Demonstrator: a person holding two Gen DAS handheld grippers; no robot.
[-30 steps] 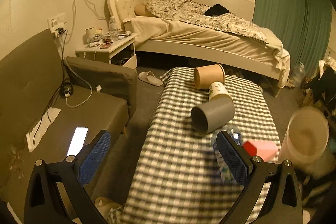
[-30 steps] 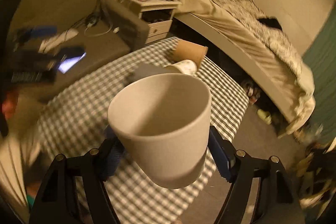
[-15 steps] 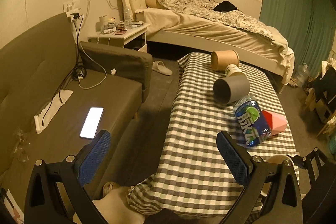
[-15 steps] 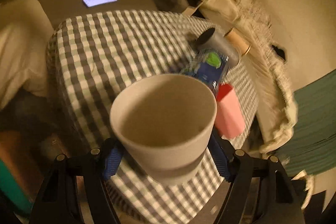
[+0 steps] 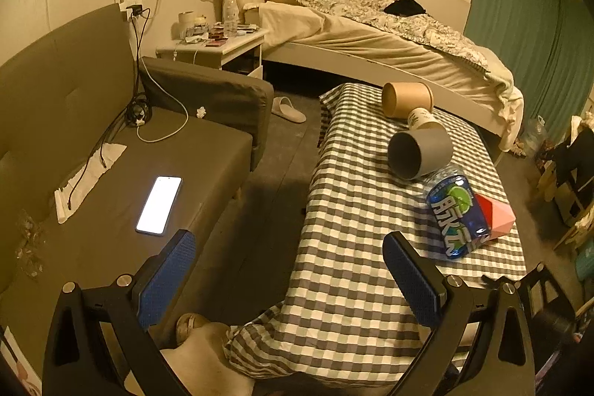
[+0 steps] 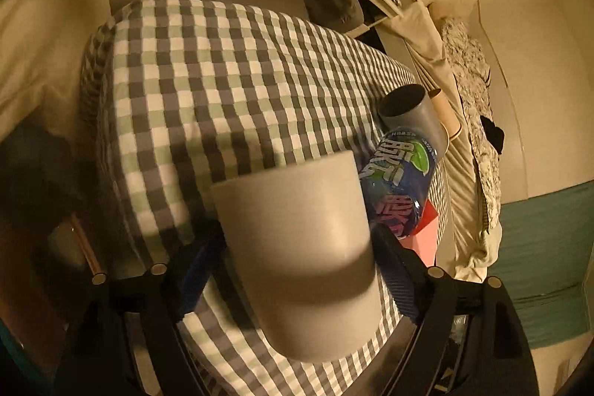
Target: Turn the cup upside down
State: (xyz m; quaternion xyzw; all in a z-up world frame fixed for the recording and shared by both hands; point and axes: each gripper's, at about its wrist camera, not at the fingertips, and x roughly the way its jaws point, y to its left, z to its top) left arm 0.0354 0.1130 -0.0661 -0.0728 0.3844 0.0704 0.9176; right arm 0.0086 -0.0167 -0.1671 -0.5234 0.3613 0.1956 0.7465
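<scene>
The right claw point(image 6: 297, 270) clamps the pale cup point(image 6: 297, 247) between its fingers, apparently mouth-down, above the checkered tabletop point(image 6: 222, 80) near its corner edge. The left claw point(image 5: 289, 277) gapes wide, holding nothing.

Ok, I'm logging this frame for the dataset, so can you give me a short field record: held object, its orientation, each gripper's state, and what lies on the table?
held object: pale grey handleless ceramic cup
orientation: tilted, mouth pointing away from the camera toward the checked tablecloth
right gripper: jaws shut on the cup's sides
left gripper: jaws open, holding nothing
on table: dark grey cup on its side, brown paper cup on its side, small white paper cup, blue-labelled plastic bottle lying flat, pink box
</scene>
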